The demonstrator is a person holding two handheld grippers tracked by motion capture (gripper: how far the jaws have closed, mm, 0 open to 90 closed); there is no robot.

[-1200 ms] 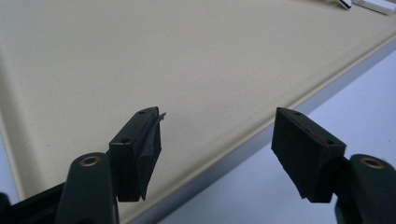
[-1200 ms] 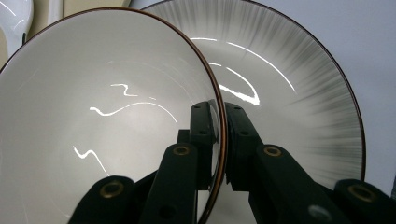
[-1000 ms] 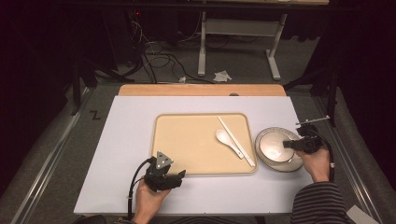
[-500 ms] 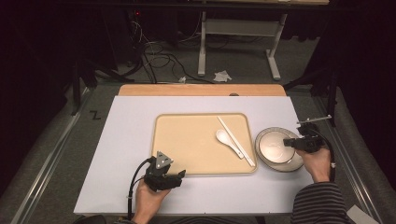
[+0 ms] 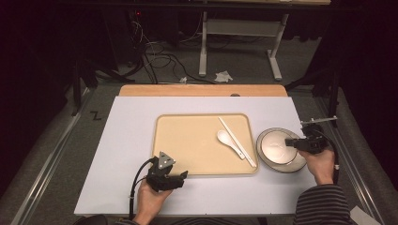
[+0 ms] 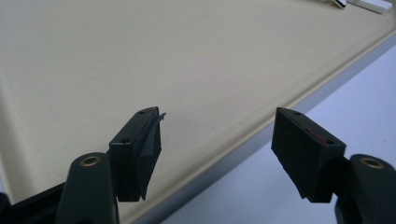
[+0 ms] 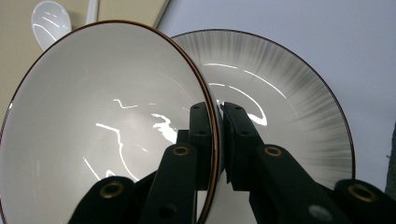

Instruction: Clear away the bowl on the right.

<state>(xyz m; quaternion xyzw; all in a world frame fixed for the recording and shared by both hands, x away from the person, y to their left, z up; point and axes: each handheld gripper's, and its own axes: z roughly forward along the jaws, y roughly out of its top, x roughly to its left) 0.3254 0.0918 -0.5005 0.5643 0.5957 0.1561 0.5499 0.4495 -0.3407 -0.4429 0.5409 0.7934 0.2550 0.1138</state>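
A white bowl point(image 5: 276, 145) with a brown rim sits over a grey-streaked plate point(image 5: 287, 165) just right of the beige tray point(image 5: 192, 140). My right gripper point(image 5: 290, 142) is shut on the bowl's right rim. In the right gripper view the bowl point(image 7: 102, 116) is tilted, its rim clamped in the right gripper point(image 7: 217, 107), with the plate point(image 7: 289, 102) behind it. A white spoon point(image 5: 225, 138) and white chopsticks point(image 5: 237, 140) lie on the tray's right side. My left gripper point(image 5: 180, 177) is open at the tray's front edge, and the left gripper point(image 6: 217, 116) holds nothing above the tray's point(image 6: 140, 56) rim.
The tray and the plate rest on a white tabletop point(image 5: 126, 136) with a wooden strip point(image 5: 202, 90) along its far edge. A table frame point(image 5: 239, 28) and cables point(image 5: 155, 61) stand on the floor beyond.
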